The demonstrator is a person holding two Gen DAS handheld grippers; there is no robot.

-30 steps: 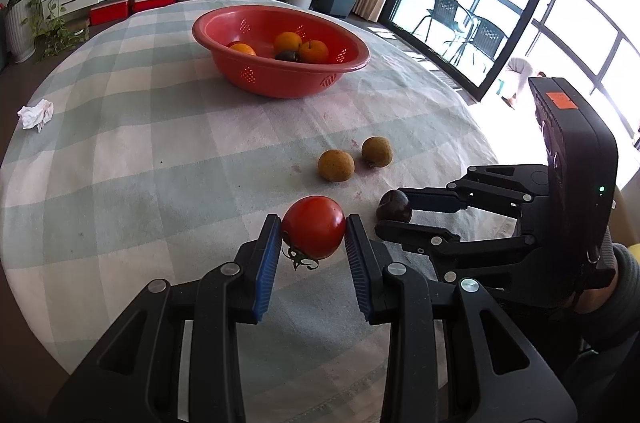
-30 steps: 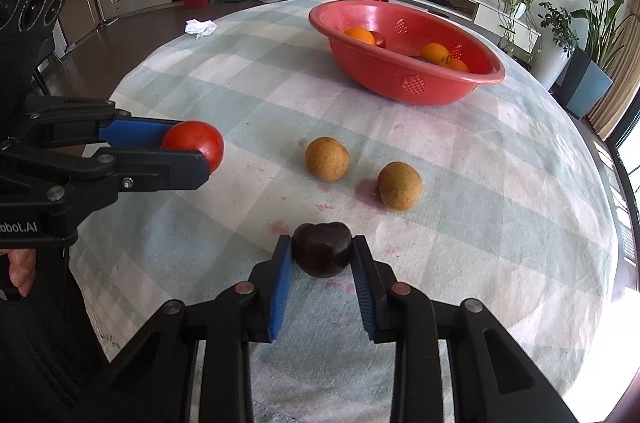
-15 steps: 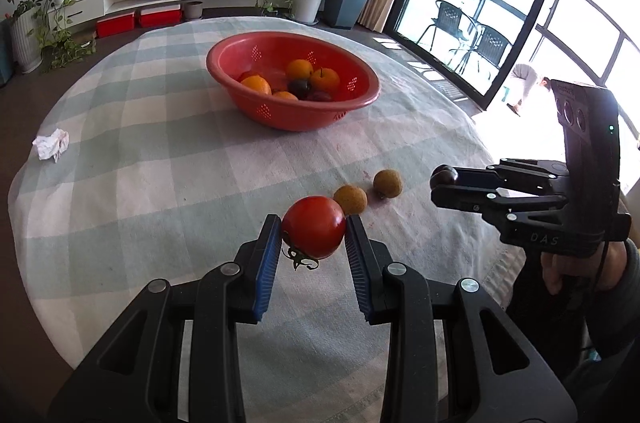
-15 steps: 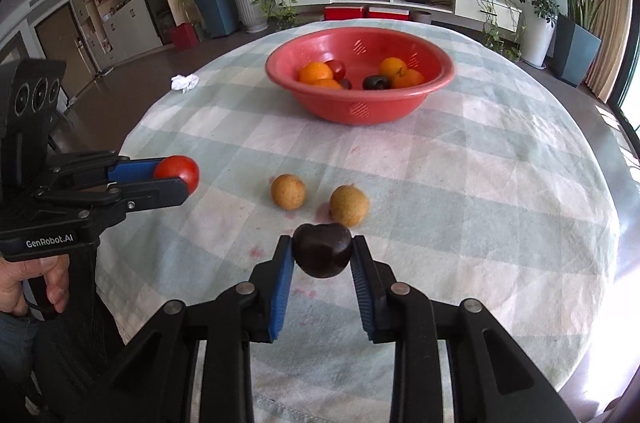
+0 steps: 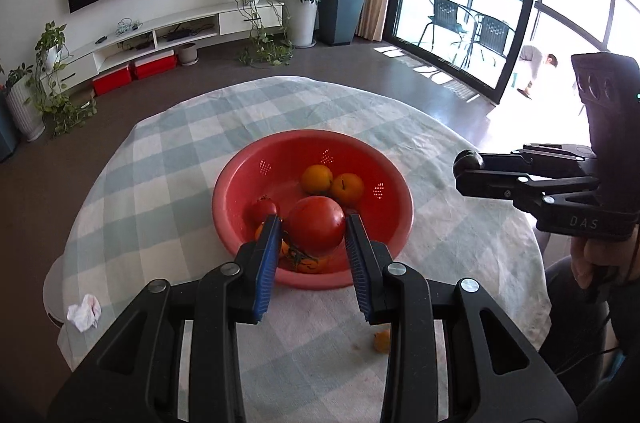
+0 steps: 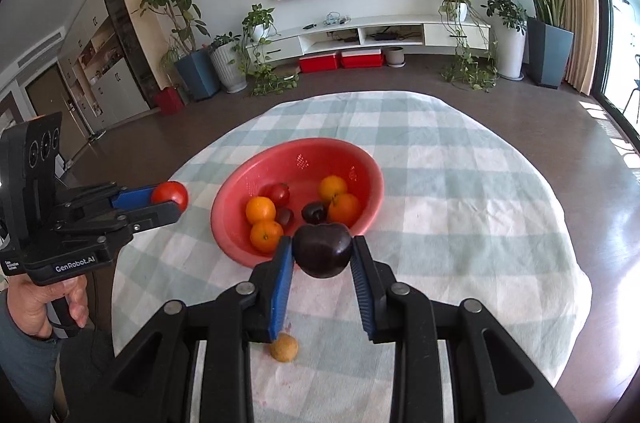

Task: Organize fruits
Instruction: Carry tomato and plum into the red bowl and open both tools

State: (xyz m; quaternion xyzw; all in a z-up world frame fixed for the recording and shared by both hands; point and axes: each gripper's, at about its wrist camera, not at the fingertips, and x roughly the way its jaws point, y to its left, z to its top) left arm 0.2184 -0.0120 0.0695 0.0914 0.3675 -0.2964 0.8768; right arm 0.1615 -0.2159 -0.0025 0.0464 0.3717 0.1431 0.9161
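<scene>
My left gripper [image 5: 313,237] is shut on a red tomato [image 5: 316,227] and holds it high over the near side of the red basket [image 5: 236,183]. My right gripper [image 6: 322,257] is shut on a dark plum [image 6: 323,250], raised above the table just short of the basket's near rim [image 6: 228,243]. The basket holds oranges [image 6: 261,209], a small tomato [image 6: 280,193] and dark plums [image 6: 313,212]. The left gripper shows at the left of the right wrist view [image 6: 168,201]; the right gripper shows at the right of the left wrist view [image 5: 470,165].
The round table [image 6: 460,191] has a pale checked cloth. A brown fruit [image 6: 284,347] lies on it below my right gripper, and one shows in the left wrist view [image 5: 381,341]. A crumpled tissue [image 5: 84,311] lies near the table's left edge.
Both grippers have risen well above the table and moved toward the basket, carrying the tomato and the plum. The basket now lies right below and ahead of them.
</scene>
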